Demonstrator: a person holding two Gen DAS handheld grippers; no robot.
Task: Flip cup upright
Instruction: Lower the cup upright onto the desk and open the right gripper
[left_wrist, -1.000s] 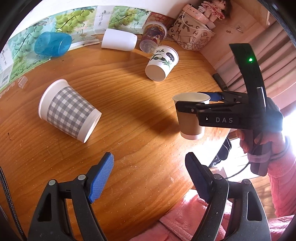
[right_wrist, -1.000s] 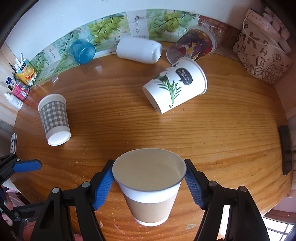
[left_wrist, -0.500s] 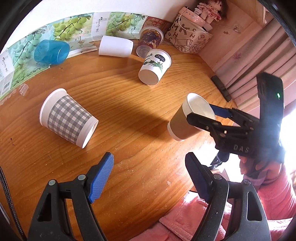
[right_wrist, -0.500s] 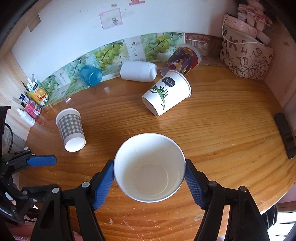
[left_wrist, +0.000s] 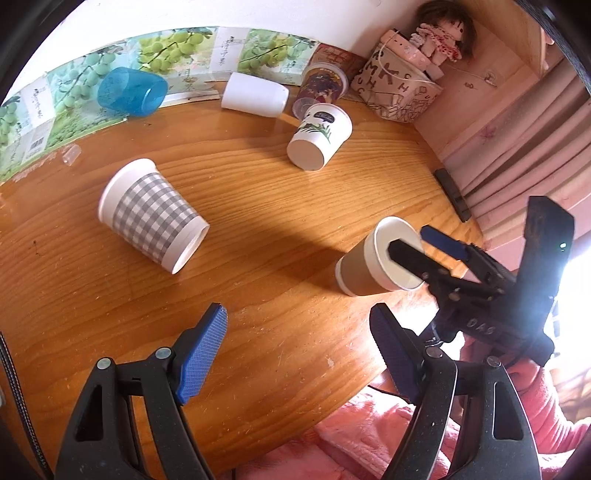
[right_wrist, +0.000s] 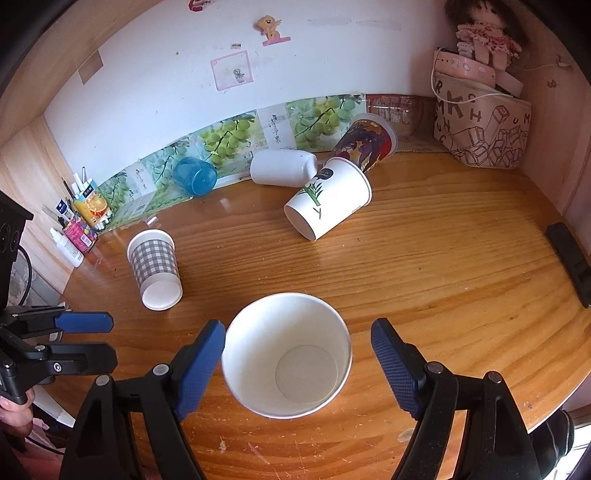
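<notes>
A brown paper cup (left_wrist: 373, 264) with a white rim lies on its side on the wooden table (left_wrist: 258, 206), mouth toward the right gripper. In the right wrist view I look into its open mouth (right_wrist: 288, 354). My right gripper (right_wrist: 297, 354) is open; the left pad touches the rim and the right pad stands apart. It also shows in the left wrist view (left_wrist: 421, 245), its fingers either side of the rim. My left gripper (left_wrist: 299, 347) is open and empty above the table's near edge.
Other cups lie on their sides: a grey checked cup (left_wrist: 151, 214), a white cup with a plant print (left_wrist: 319, 136), a plain white cup (left_wrist: 255, 95), a blue plastic cup (left_wrist: 131, 91) and a dark printed cup (left_wrist: 323, 86). A lettered bag (left_wrist: 395, 85) stands in the back corner.
The right gripper tipped the brown cup from upright onto its side on the table and opened its jaws. The left gripper stayed open.
</notes>
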